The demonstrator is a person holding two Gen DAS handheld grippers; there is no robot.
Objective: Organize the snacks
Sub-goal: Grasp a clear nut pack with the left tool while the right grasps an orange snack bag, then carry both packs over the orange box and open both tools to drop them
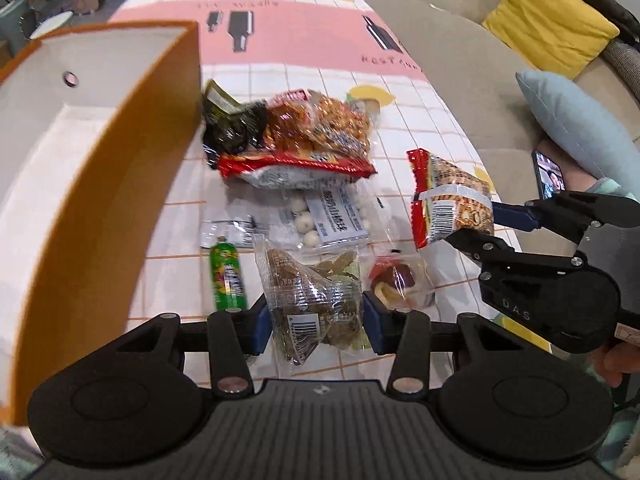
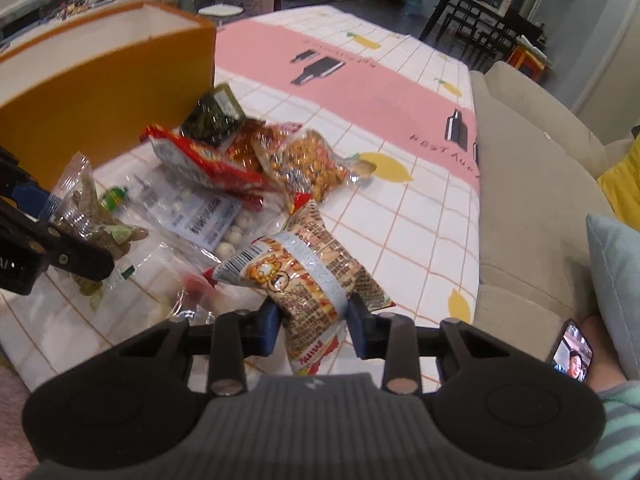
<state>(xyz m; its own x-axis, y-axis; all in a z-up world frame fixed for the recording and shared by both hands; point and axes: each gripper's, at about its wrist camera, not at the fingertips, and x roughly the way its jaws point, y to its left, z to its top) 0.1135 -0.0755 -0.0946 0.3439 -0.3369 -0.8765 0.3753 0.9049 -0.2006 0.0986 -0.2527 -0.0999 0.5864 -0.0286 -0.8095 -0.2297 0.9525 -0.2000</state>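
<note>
My left gripper (image 1: 317,322) is shut on a clear bag of brown-green dried fruit (image 1: 312,300), held above the table; the bag also shows in the right wrist view (image 2: 88,216). My right gripper (image 2: 313,326) is shut on a red and orange printed snack packet (image 2: 308,276), lifted off the table; the packet shows in the left wrist view (image 1: 448,200). An open orange box (image 1: 104,168) with a white inside stands to the left, also in the right wrist view (image 2: 104,96). A pile of snack bags (image 1: 296,140) lies beside the box.
On the checked tablecloth (image 1: 304,40) lie a clear bag of white balls (image 1: 320,220), a green tube (image 1: 228,276) and a small red candy bag (image 1: 396,280). A beige sofa (image 2: 528,184) with a yellow cushion (image 1: 548,20), a blue cushion (image 1: 576,128) and a phone (image 2: 572,356) lies right.
</note>
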